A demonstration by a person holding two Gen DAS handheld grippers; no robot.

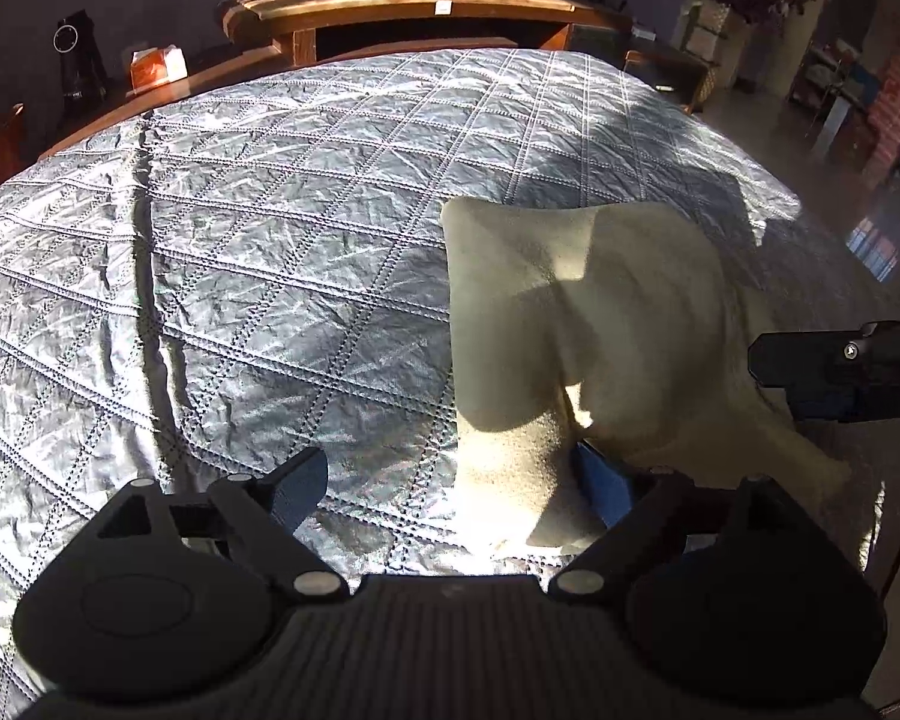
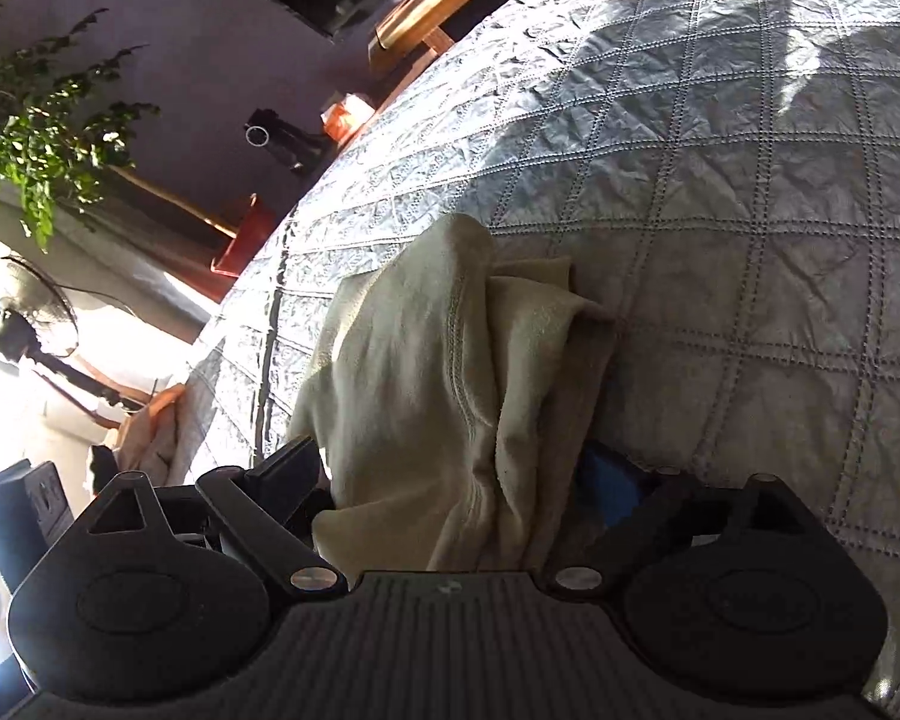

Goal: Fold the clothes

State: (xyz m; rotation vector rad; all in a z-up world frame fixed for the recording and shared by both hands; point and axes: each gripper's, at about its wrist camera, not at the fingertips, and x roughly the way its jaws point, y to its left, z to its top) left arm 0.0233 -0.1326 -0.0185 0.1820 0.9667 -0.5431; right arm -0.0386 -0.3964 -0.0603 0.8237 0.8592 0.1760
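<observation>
The cream garment (image 1: 600, 312) lies bunched and creased on the grey quilted bed cover (image 1: 240, 252). Left gripper (image 1: 450, 486) and right gripper (image 2: 456, 474) both stand released, jaws spread wide, cloth loose between them.

Left gripper (image 1: 450, 489), right gripper (image 2: 459, 471), black ribbed bodies, blue-padded jaws, silver pivot screws

Grey quilted bed cover (image 1: 240, 252); cream garment (image 1: 600, 324) lying crumpled near edge.

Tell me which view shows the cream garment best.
The left wrist view: the cream garment shows nearly whole on the quilted bedspread. The right wrist view shows only bunched folds between its open fingers.
</observation>
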